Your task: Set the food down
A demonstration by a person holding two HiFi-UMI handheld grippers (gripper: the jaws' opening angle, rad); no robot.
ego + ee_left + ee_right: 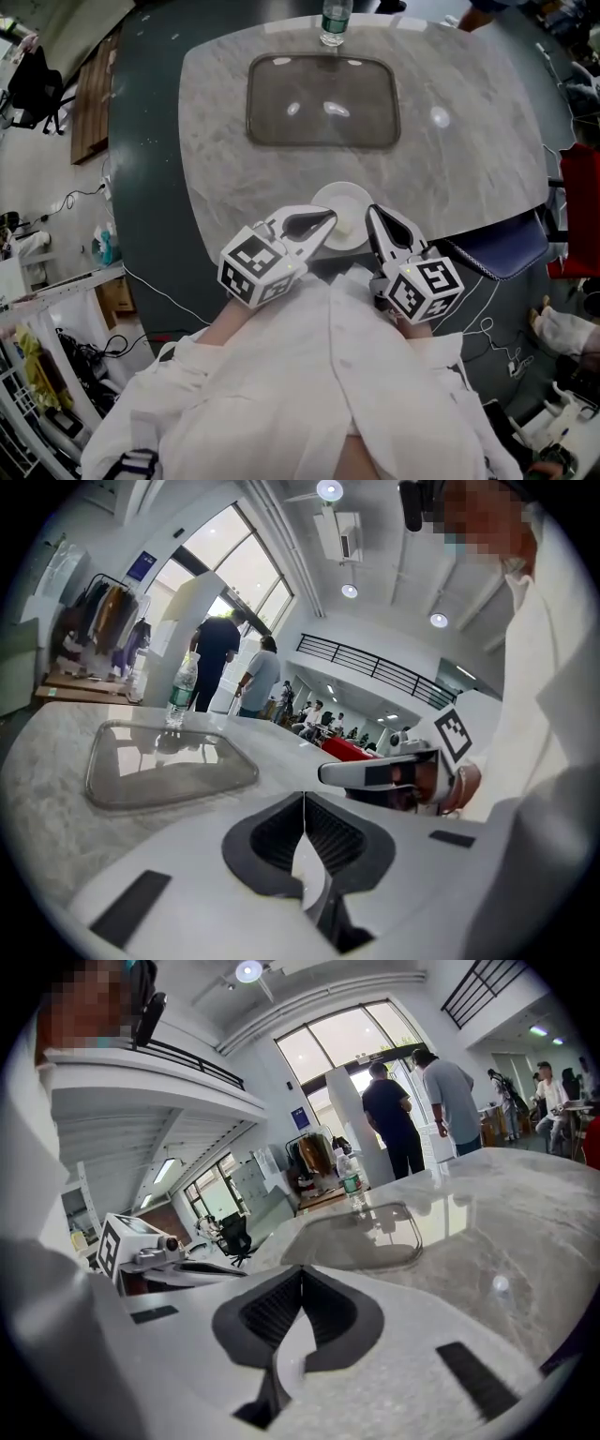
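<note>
At the near edge of the marble counter (469, 159), a white plate (345, 199) lies between the tips of the two grippers; whether food rests on it cannot be told. The left gripper (328, 219) points in from the left with its tip at the plate's left rim, its jaws pressed together with nothing between them. The right gripper (373, 216) is just beside the plate's right edge, its jaws likewise closed and empty. Farther back on the counter, well apart from the plate, sits a shallow clear tray (322, 103), and a water bottle (335, 21) stands upright just behind its far rim. Beyond the counter, a person in a dark top (392, 1115) and another in grey (448, 1096) stand by a bright doorway.
</note>
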